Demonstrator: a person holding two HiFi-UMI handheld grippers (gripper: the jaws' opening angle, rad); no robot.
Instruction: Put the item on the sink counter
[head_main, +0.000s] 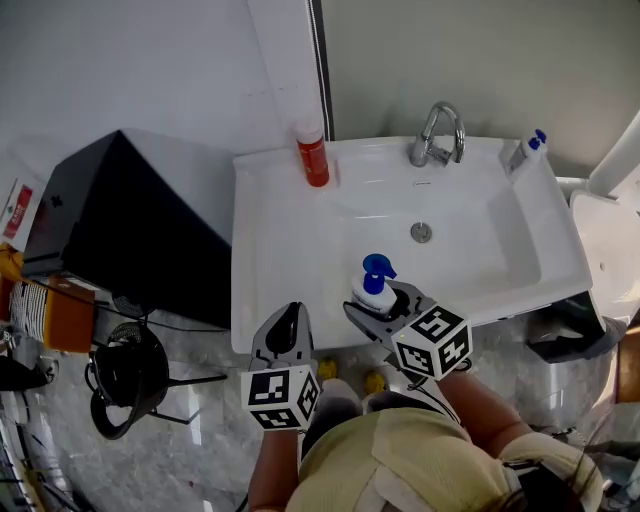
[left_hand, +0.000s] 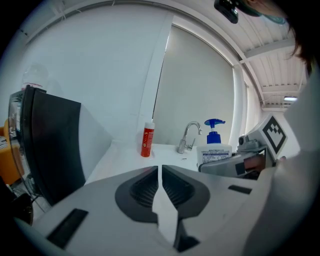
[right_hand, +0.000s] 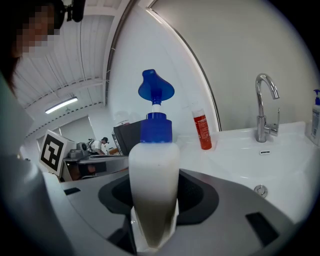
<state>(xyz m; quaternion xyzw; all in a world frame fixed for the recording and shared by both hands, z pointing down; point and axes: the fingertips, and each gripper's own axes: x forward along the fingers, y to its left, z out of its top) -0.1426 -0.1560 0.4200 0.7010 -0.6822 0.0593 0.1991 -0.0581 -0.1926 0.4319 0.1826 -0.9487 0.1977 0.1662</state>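
A: The right gripper (head_main: 386, 306) clamps the pump bottle (head_main: 373, 285) upright at the front edge of the sink counter (head_main: 262, 250). The left gripper (left_hand: 160, 189) is closed, empty.
B: It should settle the base flat, clear of the basin (head_main: 450, 265) slope, before releasing.

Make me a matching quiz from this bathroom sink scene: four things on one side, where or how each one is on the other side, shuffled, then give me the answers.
Column one
1. blue-pump bottle
2. red tube
3. faucet
4. left gripper

Column two
A. stands at the back left corner of the sink
B. jaws together, nothing between them
C. clamped in the right gripper
D. at the back middle of the sink

Pairs: 1-C, 2-A, 3-D, 4-B
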